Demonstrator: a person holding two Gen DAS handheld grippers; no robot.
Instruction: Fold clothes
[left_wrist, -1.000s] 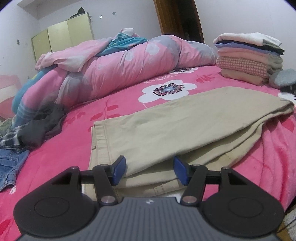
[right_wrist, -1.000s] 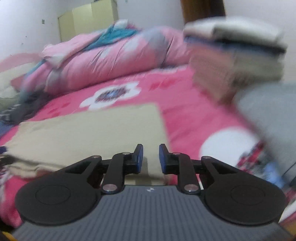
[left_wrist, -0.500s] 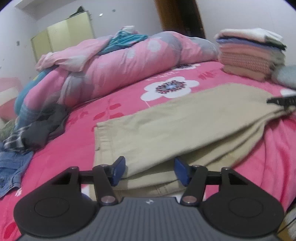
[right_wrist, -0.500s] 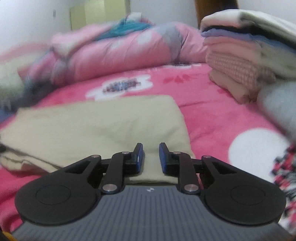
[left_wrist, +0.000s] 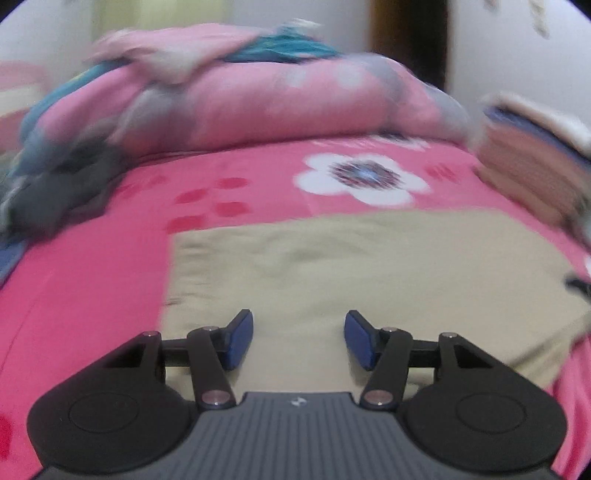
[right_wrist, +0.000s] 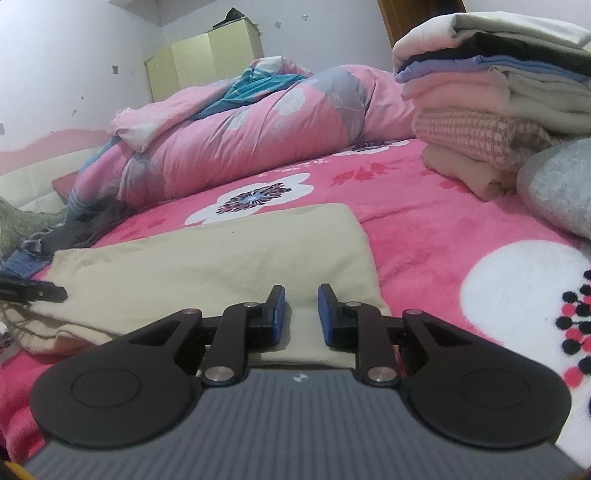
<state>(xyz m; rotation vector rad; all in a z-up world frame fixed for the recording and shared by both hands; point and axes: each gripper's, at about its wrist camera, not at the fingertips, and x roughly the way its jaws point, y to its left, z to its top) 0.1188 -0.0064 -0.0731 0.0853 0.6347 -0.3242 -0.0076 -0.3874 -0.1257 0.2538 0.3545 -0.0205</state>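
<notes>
I see the beige trousers (right_wrist: 207, 258) as smooth, matt woven cloth, lying on a fuzzy, plush pink blanket (right_wrist: 424, 229). The quilt (right_wrist: 258, 136) looks like soft, slightly sheeny padded fabric. My gripper fingers (right_wrist: 275, 314) are matt black plastic with blue pads and shiny metal pivot pins.

Both wrist cameras are looking low and close across the folded beige trousers (left_wrist: 369, 266) toward the pink quilt (right_wrist: 258, 129), the right one sitting nearer the stacked clothes (right_wrist: 498, 92).

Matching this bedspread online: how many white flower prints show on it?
3 flower prints: one just beyond the beige garment, one farther back left of the folded stack, one large at the right edge. Clothes may hide more.
</notes>
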